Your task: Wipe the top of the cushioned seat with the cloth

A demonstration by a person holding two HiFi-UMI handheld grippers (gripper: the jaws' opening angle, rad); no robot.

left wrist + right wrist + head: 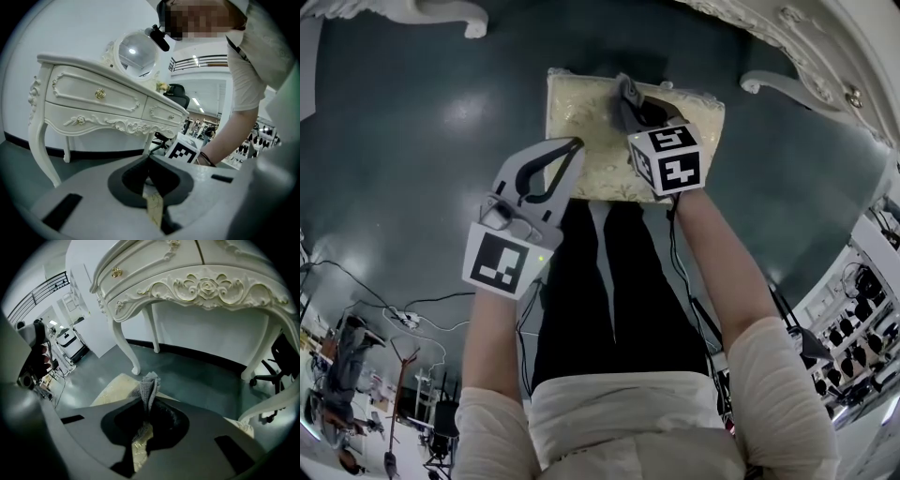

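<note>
The cushioned seat [581, 127] is a cream, patterned square cushion standing on the dark floor straight ahead of me. My right gripper [634, 109] hangs over its far middle, shut on a grey cloth [624, 92] that sticks up past the jaw tips. In the right gripper view the cloth [149, 386] is pinched in the right gripper [146, 401], with the seat [115, 385] just below. My left gripper [574, 146] hovers over the seat's near left edge, shut with nothing in it. In the left gripper view the left gripper [149, 160] shows its jaws meeting, with a strip of seat [154, 211] showing beneath.
A white carved dressing table [93, 101] stands beyond the seat; its curved legs [773, 82] flank it at both sides. Dark green floor [412, 159] surrounds the seat. Cables and stands [403, 323] lie at lower left, and shelving [862, 319] at right.
</note>
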